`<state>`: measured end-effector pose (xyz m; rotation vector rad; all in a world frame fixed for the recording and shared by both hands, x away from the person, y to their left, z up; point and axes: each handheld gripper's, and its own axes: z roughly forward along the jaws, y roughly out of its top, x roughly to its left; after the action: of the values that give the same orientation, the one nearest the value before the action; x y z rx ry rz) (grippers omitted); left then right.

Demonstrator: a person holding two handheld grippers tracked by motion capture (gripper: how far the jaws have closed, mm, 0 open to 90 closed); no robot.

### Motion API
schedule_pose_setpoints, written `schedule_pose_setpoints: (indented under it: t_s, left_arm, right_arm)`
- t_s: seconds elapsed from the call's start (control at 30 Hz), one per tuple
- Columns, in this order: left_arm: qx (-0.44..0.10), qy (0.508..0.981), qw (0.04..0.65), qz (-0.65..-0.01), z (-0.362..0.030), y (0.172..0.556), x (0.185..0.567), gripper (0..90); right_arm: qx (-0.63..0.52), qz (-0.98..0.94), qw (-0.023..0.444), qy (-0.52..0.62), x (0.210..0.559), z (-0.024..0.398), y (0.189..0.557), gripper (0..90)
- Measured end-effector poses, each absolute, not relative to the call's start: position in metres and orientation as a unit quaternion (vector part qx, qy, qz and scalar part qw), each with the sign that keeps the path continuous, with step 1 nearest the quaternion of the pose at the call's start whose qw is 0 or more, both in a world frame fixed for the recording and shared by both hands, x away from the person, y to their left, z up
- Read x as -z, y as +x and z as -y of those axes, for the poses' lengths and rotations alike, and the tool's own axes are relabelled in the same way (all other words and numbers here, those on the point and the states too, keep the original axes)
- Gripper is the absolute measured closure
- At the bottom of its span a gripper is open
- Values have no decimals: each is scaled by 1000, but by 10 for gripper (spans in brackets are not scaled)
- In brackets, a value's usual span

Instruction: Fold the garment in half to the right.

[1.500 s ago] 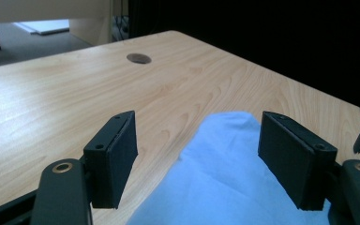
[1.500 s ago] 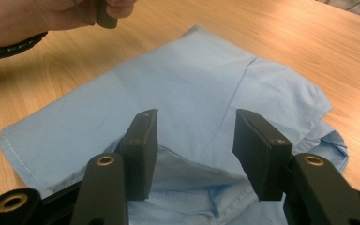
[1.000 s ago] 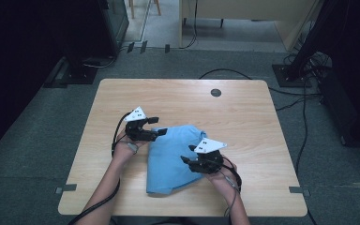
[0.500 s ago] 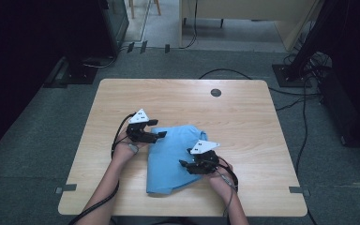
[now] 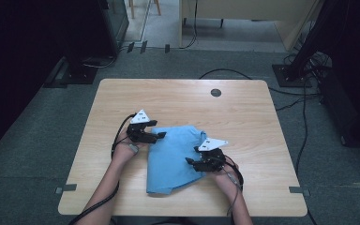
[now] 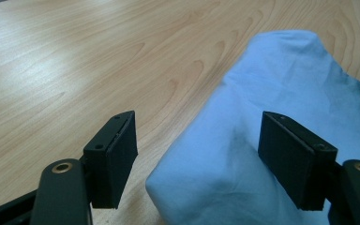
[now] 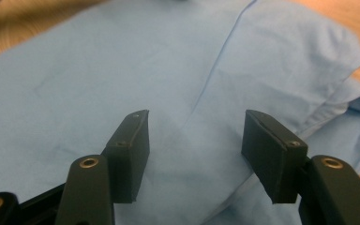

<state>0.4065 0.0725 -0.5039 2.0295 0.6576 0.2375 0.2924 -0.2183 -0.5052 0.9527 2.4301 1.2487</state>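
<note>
The light blue garment (image 5: 176, 157), folded and possibly a shirt, though the high view is too coarse to be sure, lies on the wooden tabletop (image 5: 178, 101) nearer the person's edge than the far one, roughly midway between the left and right edges. One fold reaches down toward the near edge.

The left gripper (image 5: 158, 136) sits at the cloth's upper left corner. In the left gripper view its jaws stand wide apart (image 6: 199, 157) around a rounded folded corner of the fabric (image 6: 262, 140); the pads do not press on it, so it grips nothing.

The right gripper (image 5: 190, 161) rests over the cloth's right side, pointing left across it. Its jaws have just been opening; in the right gripper view they stand apart (image 7: 194, 154) above the flat fabric (image 7: 122, 70), with a seam line running between them, and nothing is pinched.

A small dark round disc (image 5: 216, 92) sits near the tabletop's far edge.
</note>
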Motion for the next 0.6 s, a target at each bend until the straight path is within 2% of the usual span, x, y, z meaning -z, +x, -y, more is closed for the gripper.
schedule_pose_setpoints:
  t_s: [0.2, 0.6]
  left_arm:
    - [-97, 831, 480, -265, -72, 405, 502, 267]
    - [-96, 842, 467, -253, -76, 402, 502, 267]
  right_arm:
    - [-444, -829, 144, 308, 496, 219, 299, 387]
    - [-426, -849, 146, 278, 505, 204, 319, 371]
